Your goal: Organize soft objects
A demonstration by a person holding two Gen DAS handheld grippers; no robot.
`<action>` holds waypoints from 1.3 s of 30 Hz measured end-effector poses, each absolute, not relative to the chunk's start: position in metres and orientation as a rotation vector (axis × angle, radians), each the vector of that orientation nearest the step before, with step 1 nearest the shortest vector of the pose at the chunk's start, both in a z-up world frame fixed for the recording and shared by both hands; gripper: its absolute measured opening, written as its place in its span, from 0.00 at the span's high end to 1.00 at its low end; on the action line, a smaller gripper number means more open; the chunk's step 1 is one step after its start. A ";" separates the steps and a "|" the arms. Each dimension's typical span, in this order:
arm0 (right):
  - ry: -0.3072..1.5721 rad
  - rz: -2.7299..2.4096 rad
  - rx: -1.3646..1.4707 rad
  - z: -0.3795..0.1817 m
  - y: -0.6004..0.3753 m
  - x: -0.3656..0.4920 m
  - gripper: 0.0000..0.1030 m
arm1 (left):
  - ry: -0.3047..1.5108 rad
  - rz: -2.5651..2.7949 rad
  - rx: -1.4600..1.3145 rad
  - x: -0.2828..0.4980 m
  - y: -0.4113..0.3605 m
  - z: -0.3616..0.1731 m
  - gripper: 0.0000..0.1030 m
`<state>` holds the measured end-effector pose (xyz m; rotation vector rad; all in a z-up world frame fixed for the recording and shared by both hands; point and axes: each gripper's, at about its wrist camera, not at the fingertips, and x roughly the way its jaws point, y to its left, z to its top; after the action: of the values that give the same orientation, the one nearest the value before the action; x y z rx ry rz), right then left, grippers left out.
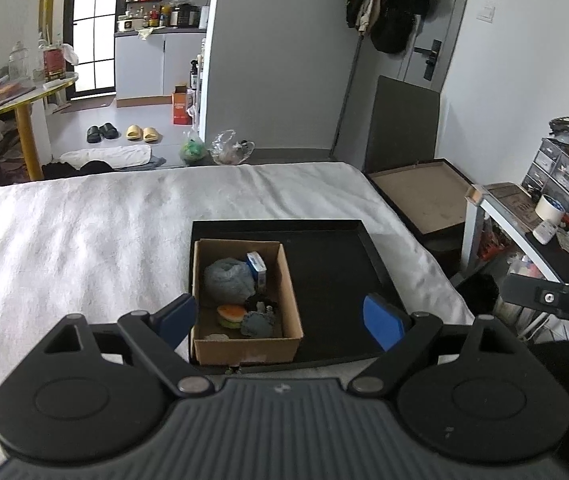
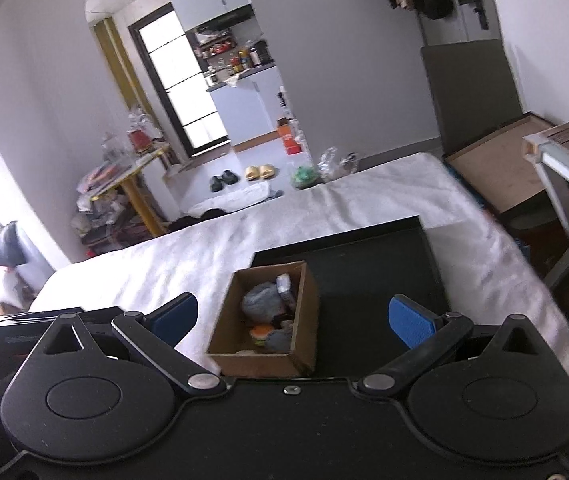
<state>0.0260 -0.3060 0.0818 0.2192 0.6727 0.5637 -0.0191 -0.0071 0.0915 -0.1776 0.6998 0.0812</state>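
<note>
Both claws released, holding nothing: left claw and right claw hover over the near end of the cardboard box. Box sits at the left of the black tray on the bed. Soft things look already boxed: grey yarn ball, orange sponge. Tray's right half bare, so likely near done. Dark items low in the box unclear; right view blurred.

A matt brown cardboard box sits in a smooth black tray on rough white cloth, holding a fuzzy grey ball; the gripper pads look like ribbed blue rubber.
</note>
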 end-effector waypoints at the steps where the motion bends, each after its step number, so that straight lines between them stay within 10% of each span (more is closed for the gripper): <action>1: 0.673 0.568 0.214 0.082 -0.305 0.025 0.00 | 0.701 0.077 -0.175 -0.020 -0.009 0.091 0.13; 39: 0.711 0.510 0.218 0.073 -0.320 0.011 0.00 | 0.741 0.098 -0.200 -0.025 -0.014 0.080 0.12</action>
<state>0.0107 -0.3204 0.0731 0.2184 0.7115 0.5097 -0.0253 -0.0142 0.0801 -0.2001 0.7408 0.0976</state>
